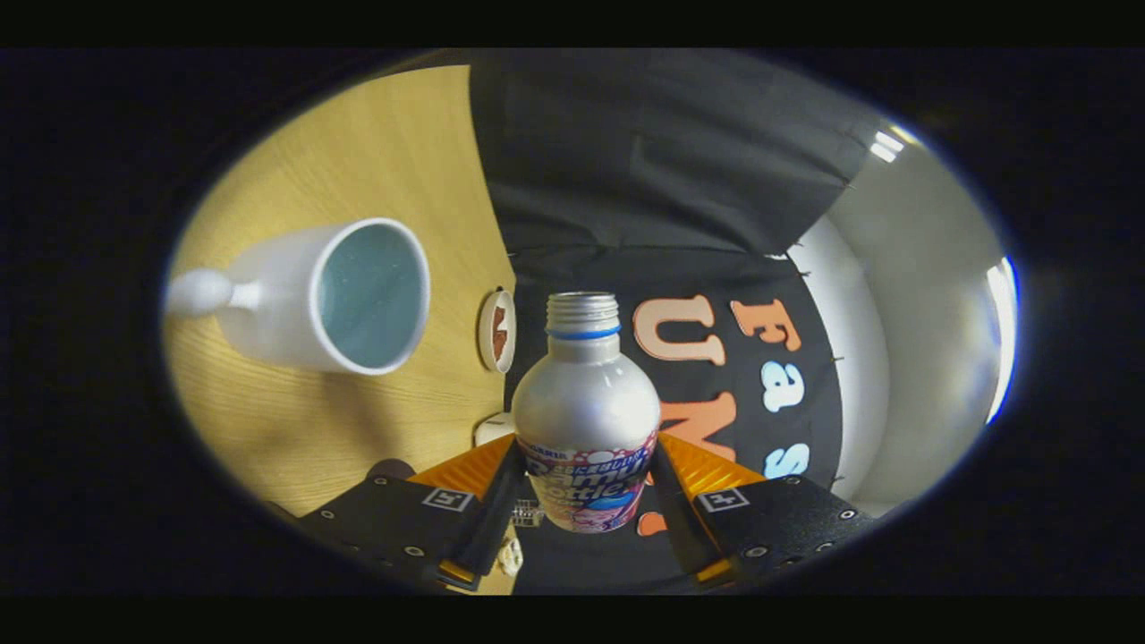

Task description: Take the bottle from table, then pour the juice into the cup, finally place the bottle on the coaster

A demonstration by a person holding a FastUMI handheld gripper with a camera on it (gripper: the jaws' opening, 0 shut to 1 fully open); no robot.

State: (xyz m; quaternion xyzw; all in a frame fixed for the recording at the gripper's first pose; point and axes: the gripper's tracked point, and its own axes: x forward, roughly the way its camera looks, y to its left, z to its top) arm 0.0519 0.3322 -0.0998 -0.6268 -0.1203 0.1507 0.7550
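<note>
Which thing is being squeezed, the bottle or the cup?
The silver bottle: both fingers of the hand-held gripper press its sides. The white cup stands apart on the table.

Bottle [586,394]: silver metal body w/ printed label band, threaded neck, blue ring below threads, cap off, mouth open. Sits between the gripper [586,483] fingers, both pressing on its labelled lower body.

Cup [326,295]: white, pale blue interior, handle on side away from bottle, on wooden table, near bottle mouth.

Coaster [497,330]: round, white rim, reddish centre, on table betw. cup and bottle neck, apart from both.
</note>
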